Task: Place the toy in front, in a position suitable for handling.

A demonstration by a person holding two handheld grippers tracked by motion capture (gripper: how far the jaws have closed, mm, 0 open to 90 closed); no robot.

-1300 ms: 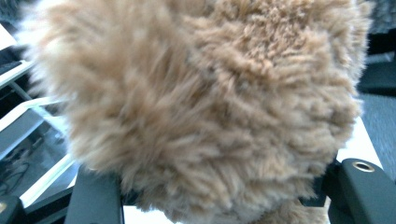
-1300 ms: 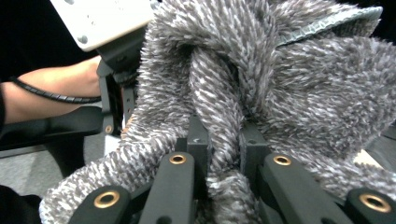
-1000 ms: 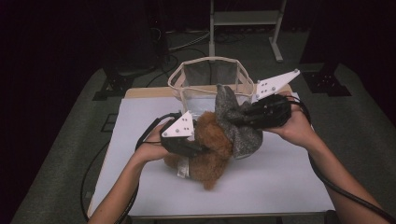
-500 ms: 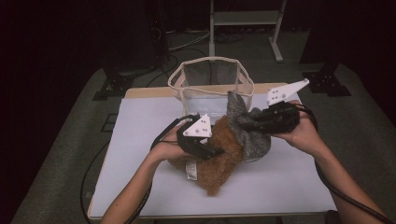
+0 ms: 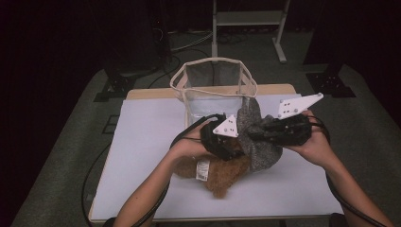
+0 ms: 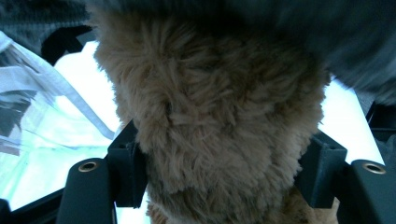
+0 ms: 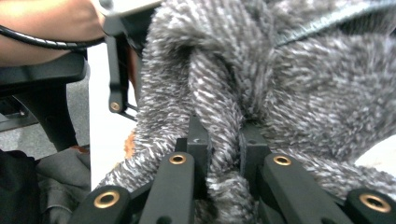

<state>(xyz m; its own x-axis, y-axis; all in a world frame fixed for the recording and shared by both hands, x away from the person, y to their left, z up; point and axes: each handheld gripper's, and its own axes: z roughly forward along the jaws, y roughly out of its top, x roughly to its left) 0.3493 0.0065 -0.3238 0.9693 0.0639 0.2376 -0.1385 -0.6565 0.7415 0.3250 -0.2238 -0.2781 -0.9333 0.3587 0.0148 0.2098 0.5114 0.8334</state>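
Note:
A brown plush toy (image 5: 222,177) with a white tag lies on the white table (image 5: 142,142). My left gripper (image 5: 235,152) holds its furry upper part; the fur (image 6: 219,116) fills the gap and touches both jaws, which have just been opening. A grey knitted cloth (image 5: 257,142) drapes over the toy's right side. My right gripper (image 5: 255,135) comes in from the right and is shut on a bunched fold of it (image 7: 303,93), pinched tight between the jaws (image 7: 225,140). The left gripper (image 7: 116,70) stands close beside the cloth.
A translucent bag with a beige rim (image 5: 213,66) stands open just behind the two grippers; its wall (image 6: 37,116) is near the left jaw. White table surface stretches to the left and front. Dark floor and stand legs lie beyond the table.
Both hands have shifted to the right, the right one also lower, taking the plush toy and the grey cloth along. The left gripper now sits tight against the cloth.

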